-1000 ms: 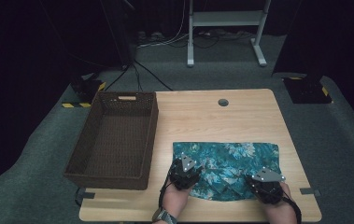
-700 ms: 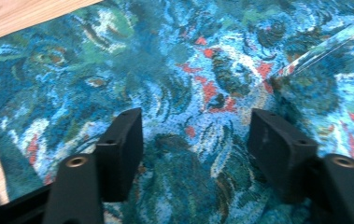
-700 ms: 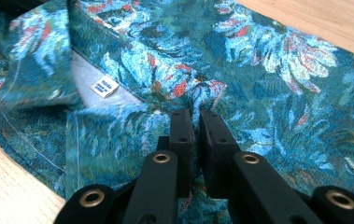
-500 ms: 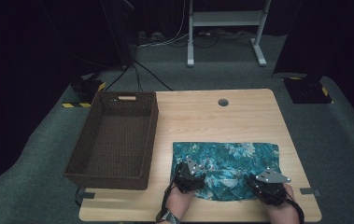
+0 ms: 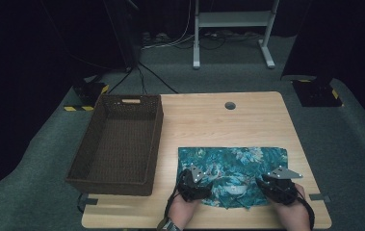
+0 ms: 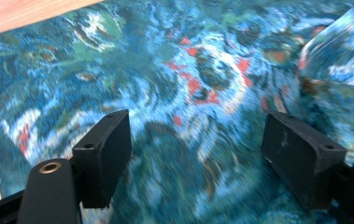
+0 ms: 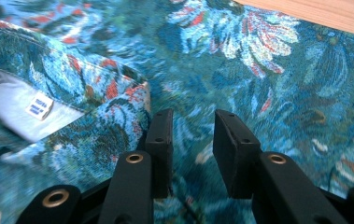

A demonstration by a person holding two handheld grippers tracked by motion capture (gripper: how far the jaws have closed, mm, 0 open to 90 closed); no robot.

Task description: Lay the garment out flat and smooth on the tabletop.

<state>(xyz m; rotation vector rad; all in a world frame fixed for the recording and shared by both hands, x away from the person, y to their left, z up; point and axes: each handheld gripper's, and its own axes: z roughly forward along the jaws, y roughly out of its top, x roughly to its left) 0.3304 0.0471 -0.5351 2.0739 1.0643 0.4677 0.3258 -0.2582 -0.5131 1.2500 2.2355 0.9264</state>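
Dark carpet surrounds a wooden table (image 5: 247, 115) carrying a teal flowered cloth (image 5: 238, 161) at five o'clock and a wicker basket (image 5: 117, 144) at nine. Both grippers rest on its near edge: left gripper (image 6: 195, 154) with jaws wide apart, just opening, pressing nothing; right gripper (image 7: 192, 144) slightly parted, just opening, cloth loose between. Probably light, limp fabric; pinch corners or the hem. Bare wood lies beyond, toward twelve.

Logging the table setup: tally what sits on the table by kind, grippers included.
Teal floral cloth: 1
Brown woven basket: 1
Grippers, left gripper and right gripper: 2
Total: 4
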